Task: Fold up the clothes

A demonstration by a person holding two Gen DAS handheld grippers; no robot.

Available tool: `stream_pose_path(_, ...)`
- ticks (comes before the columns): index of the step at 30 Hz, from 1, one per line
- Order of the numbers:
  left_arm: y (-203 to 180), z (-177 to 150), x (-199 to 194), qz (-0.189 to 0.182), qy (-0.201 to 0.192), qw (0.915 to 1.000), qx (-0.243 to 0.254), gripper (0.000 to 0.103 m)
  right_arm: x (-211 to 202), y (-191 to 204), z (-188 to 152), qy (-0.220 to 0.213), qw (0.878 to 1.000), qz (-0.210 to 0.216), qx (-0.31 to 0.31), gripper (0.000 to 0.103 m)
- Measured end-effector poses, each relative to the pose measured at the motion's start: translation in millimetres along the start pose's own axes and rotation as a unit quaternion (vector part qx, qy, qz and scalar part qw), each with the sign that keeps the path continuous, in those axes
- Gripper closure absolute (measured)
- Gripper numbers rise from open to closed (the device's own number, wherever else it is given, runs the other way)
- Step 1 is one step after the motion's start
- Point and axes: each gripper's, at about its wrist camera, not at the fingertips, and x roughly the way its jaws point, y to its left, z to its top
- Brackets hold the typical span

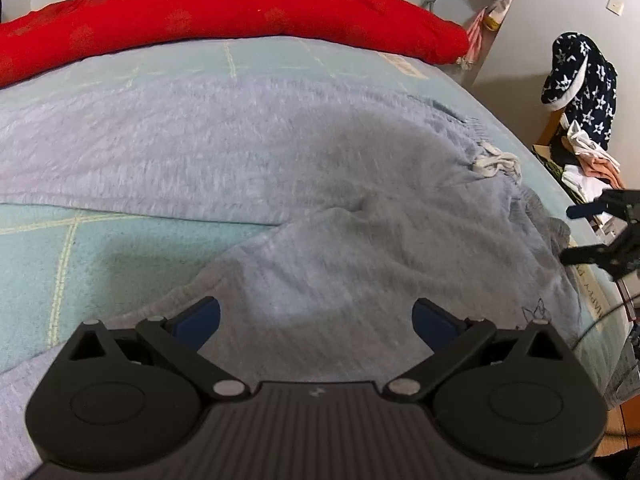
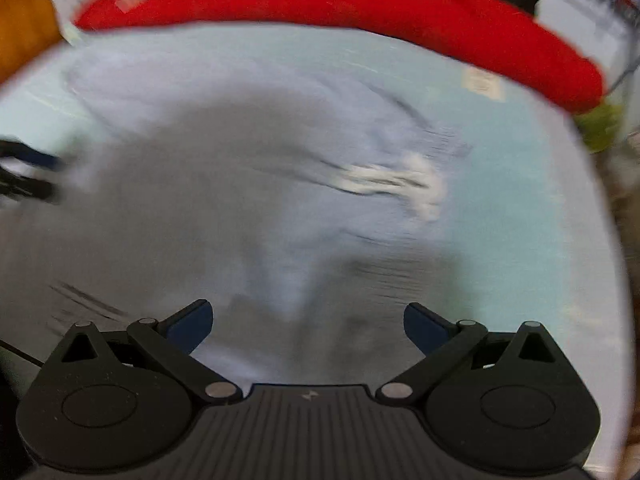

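Note:
A pair of fuzzy pale lavender-grey trousers (image 1: 280, 184) lies spread across the bed, one leg running left, the other coming toward the camera. Its waistband with a white drawstring (image 1: 498, 162) sits at the right. My left gripper (image 1: 316, 320) hovers open above the nearer leg, holding nothing. The right gripper (image 1: 576, 236) shows at the right edge in the left wrist view, open beside the waistband. The right wrist view is blurred: the right gripper (image 2: 308, 322) is open over the trousers (image 2: 224, 184), with the drawstring (image 2: 396, 184) ahead of it.
The bed has a light blue checked sheet (image 1: 60, 248). A red quilt (image 1: 240, 16) is rolled along the far side. A dark star-patterned garment (image 1: 580, 76) and piled clothes (image 1: 588, 160) sit on furniture at the right. The bed edge drops off at the right.

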Motion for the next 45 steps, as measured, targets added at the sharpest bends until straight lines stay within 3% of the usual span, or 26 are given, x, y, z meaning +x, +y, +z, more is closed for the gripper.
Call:
stream_pose_path(3,-0.9,-2.9,1.4,0.001,0.006,1.0,0.001,0.001,-1.0,-8.7,-17.2,0.035,0.998,-0.046,-0.002,0.0)
stream_pose_path(9,-7.6,3.5,10.0,-0.005,0.009,0.9998,0.015,0.001,10.6,-19.4,-23.7,0.029,0.997,-0.046,0.057,0.0)
stream_pose_path(12,-13.4,3.9,11.2,-0.009,0.01,0.9996,0.024,0.001,38.5,-12.9,-19.5,0.066,0.995,-0.064,0.049,0.0)
stream_pose_path(18,-7.3,-1.1,11.1,-0.009,0.013,0.9998,0.015,0.001,19.4,-29.8,-39.1,0.1,0.99,-0.069,0.065,0.0)
stream_pose_path(25,-6.5,4.6,0.7,-0.014,-0.011,0.9998,0.012,0.001,-7.2,-18.9,-10.8,0.096,0.993,-0.065,-0.004,0.0)
stream_pose_path(29,-5.7,6.4,-2.7,-0.012,-0.02,0.9997,0.007,0.001,-47.5,-24.2,23.1,0.019,1.0,-0.01,-0.018,0.0)
stream_pose_path(33,-6.6,6.9,-2.0,0.001,-0.021,0.9998,-0.002,0.001,-57.3,-13.3,64.2,-0.06,0.994,0.081,-0.032,0.0)
stream_pose_path(40,2.8,-5.8,-9.9,0.037,-0.013,0.9988,-0.03,0.001,41.3,6.7,83.5,-0.036,0.977,0.208,-0.029,0.0)
stream_pose_path(45,10.8,-7.7,-15.6,0.063,-0.017,0.9965,-0.053,0.001,62.5,13.5,97.2,-0.078,0.962,0.263,-0.011,0.0)
